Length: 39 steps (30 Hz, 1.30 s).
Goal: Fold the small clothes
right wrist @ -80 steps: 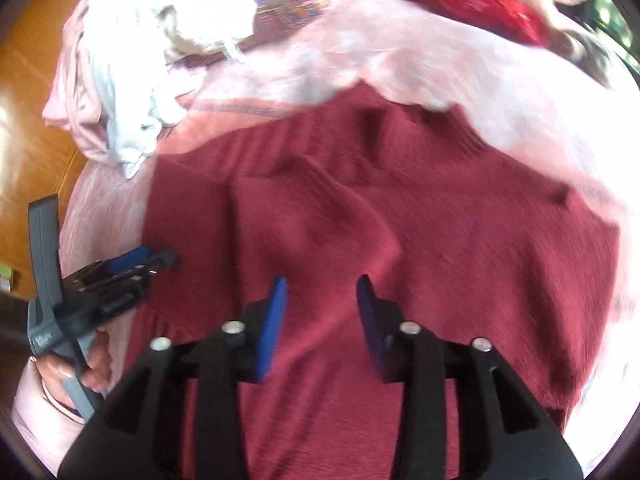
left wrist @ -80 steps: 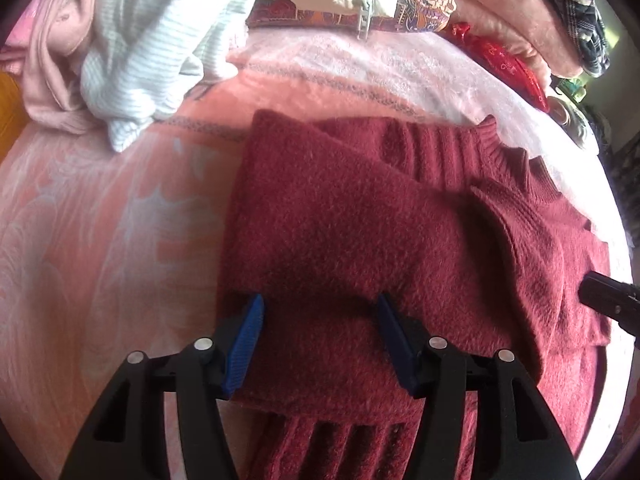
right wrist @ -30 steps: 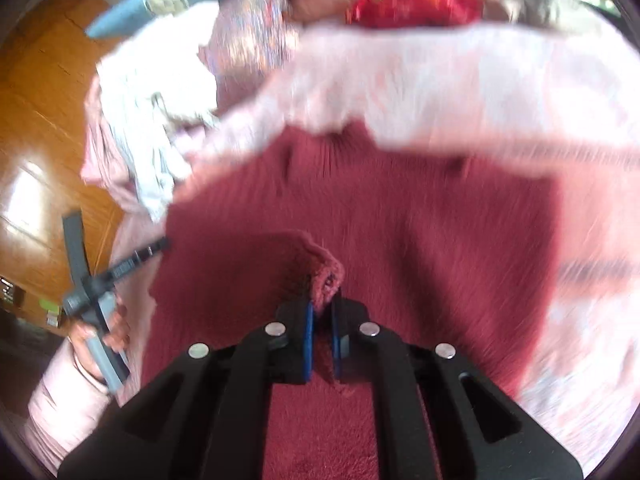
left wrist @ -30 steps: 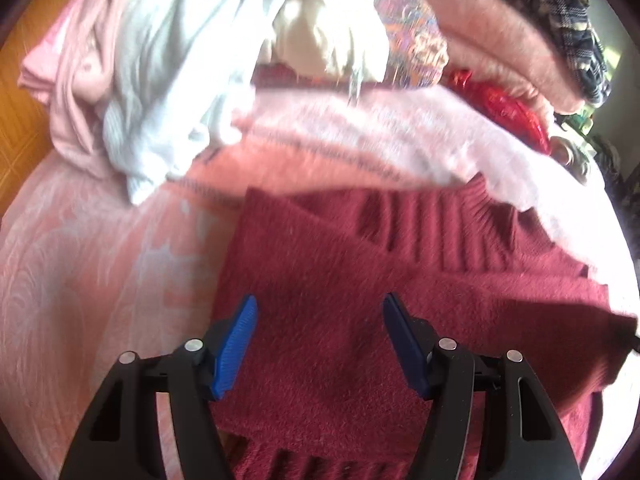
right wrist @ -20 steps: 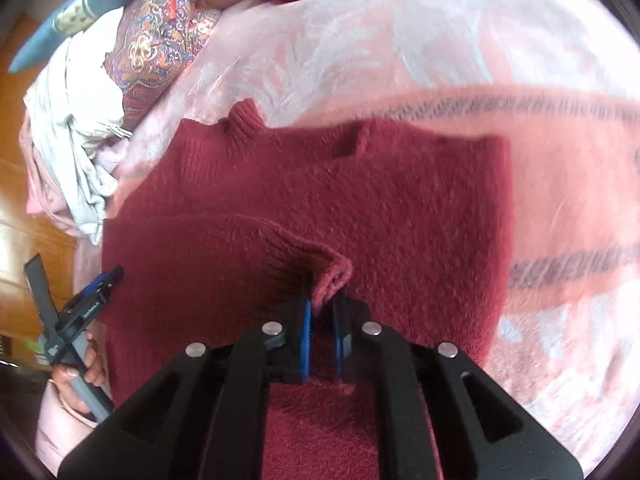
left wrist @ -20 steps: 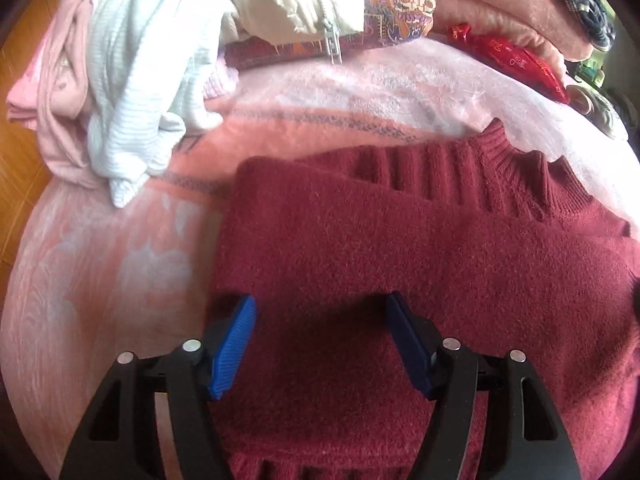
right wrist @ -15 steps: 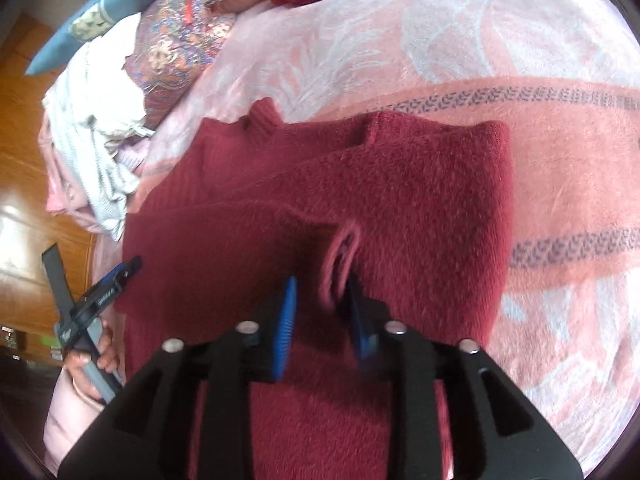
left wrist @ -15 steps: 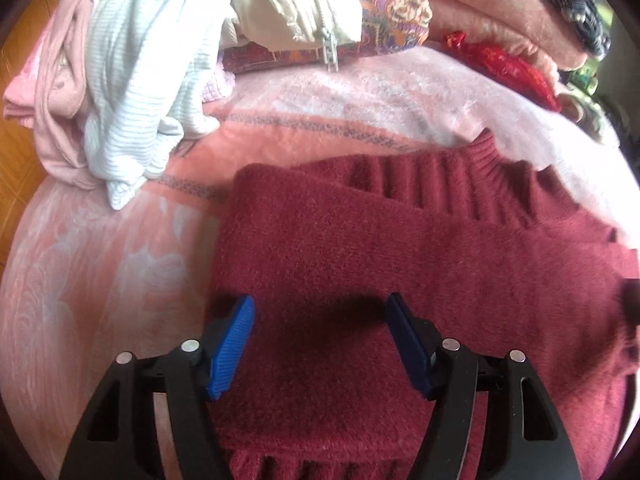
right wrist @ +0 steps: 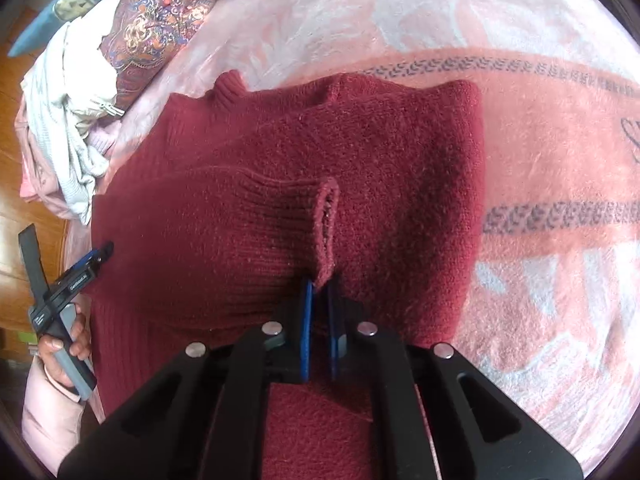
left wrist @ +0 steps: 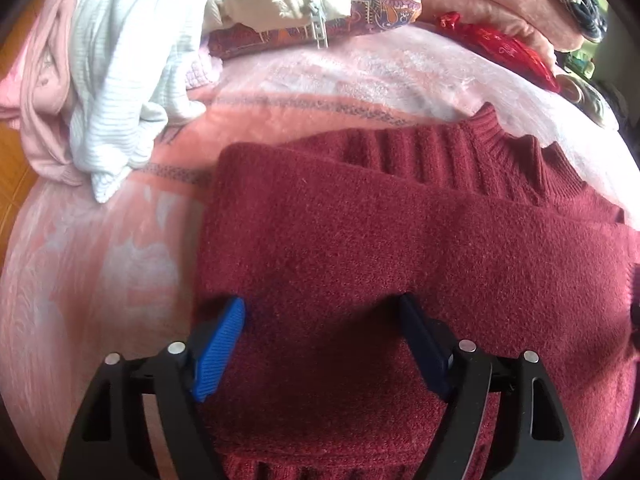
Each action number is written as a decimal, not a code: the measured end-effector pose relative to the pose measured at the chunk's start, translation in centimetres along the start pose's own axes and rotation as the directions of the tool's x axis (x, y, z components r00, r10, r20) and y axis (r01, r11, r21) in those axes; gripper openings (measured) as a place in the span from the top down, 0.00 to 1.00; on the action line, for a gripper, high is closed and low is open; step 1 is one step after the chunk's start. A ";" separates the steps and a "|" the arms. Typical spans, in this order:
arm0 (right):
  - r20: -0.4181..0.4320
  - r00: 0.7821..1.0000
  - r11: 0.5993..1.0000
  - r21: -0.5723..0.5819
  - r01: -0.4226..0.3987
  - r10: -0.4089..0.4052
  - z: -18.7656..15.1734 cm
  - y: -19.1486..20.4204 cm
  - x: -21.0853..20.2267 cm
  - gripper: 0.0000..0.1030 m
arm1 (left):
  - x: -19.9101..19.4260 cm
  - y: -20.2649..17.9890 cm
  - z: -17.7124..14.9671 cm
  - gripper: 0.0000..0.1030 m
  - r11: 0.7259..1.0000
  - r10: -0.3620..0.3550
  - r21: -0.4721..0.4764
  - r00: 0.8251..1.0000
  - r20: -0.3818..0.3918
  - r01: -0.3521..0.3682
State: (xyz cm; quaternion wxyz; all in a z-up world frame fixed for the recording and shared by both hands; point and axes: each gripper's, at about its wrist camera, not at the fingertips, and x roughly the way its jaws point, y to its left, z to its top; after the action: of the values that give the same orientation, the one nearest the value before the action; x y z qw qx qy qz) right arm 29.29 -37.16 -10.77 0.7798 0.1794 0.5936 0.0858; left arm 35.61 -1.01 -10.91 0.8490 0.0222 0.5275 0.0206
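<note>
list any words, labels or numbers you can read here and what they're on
White print on the side of the left gripper: too small and blurred to read.
Gold motifs on the red pouch: not legible as text.
Nothing readable on the maroon sweater or the pink blanket.

Small white lettering runs along the body of the left gripper (right wrist: 74,280), seen far to the left of the right gripper (right wrist: 319,292); too small to read. Gold marks on the red cloth (left wrist: 500,46), far ahead of the left gripper, are illegible. No other text found.
</note>
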 end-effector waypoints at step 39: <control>-0.126 0.990 0.997 -0.058 0.054 -0.061 -36.5 0.6 -10.7 0.38 | -13.5 9.9 -29.5 0.13 0.990 -0.115 0.059 0.975 -0.189 0.128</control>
State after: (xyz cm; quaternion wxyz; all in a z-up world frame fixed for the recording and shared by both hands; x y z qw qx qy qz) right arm -8.61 -33.83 -9.40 0.7469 0.1350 0.6447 0.0909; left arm 3.04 8.57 -11.31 0.7947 0.0177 0.6048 -0.0482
